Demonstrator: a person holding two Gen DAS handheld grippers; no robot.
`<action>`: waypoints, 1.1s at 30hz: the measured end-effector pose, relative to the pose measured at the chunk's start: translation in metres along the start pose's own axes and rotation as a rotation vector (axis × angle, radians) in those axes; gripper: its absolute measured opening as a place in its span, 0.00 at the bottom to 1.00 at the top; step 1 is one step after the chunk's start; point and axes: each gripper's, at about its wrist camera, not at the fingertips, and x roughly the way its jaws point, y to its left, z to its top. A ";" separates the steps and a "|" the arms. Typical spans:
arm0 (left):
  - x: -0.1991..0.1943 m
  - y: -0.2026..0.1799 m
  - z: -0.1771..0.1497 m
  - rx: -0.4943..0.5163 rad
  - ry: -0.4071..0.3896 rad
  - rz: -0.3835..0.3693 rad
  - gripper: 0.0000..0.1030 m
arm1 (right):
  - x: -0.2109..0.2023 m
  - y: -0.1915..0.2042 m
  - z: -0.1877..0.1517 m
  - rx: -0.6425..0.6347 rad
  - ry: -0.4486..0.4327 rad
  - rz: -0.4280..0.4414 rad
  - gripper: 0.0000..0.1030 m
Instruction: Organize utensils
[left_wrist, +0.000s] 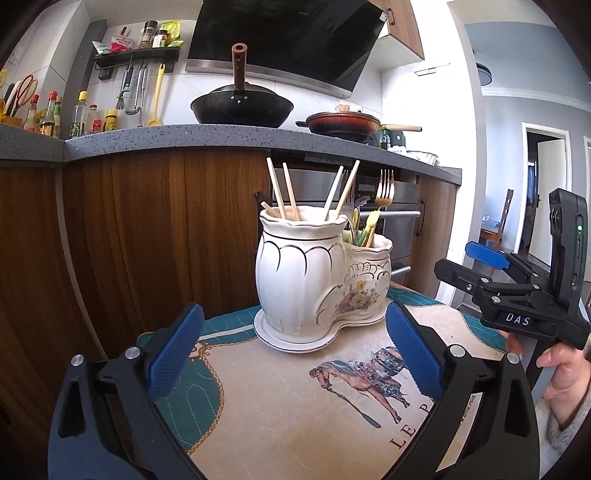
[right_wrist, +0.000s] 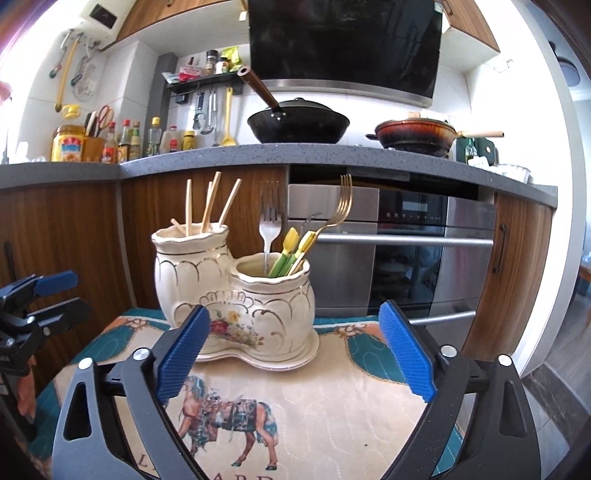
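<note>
A white ceramic two-pot holder (left_wrist: 314, 269) (right_wrist: 236, 295) stands on its saucer on a horse-print mat. The taller pot holds several wooden chopsticks (left_wrist: 284, 192) (right_wrist: 210, 203). The lower pot holds a silver fork (right_wrist: 269, 229), a gold fork (left_wrist: 384, 192) (right_wrist: 341, 203) and green-yellow handled utensils (right_wrist: 291, 247). My left gripper (left_wrist: 295, 350) is open and empty, just in front of the holder. My right gripper (right_wrist: 295, 347) is open and empty, also just in front of it. The right gripper also shows at the right of the left wrist view (left_wrist: 480, 266).
The horse-print mat (left_wrist: 295, 406) (right_wrist: 332, 406) covers a small table. Behind it stand wooden cabinets (left_wrist: 147, 229) and a steel oven (right_wrist: 406, 251). The counter above carries a black wok (right_wrist: 299, 123), a brown pan (right_wrist: 413, 134) and several bottles (right_wrist: 129, 142).
</note>
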 end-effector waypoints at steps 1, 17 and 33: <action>0.001 -0.001 0.000 0.004 0.004 -0.002 0.94 | 0.001 -0.001 0.000 0.005 0.003 -0.004 0.93; 0.001 -0.009 0.000 0.036 0.012 -0.013 0.95 | 0.005 0.000 -0.003 0.000 0.022 -0.019 0.94; 0.001 -0.009 0.000 0.036 0.013 -0.013 0.95 | 0.006 -0.001 -0.003 -0.001 0.023 -0.018 0.95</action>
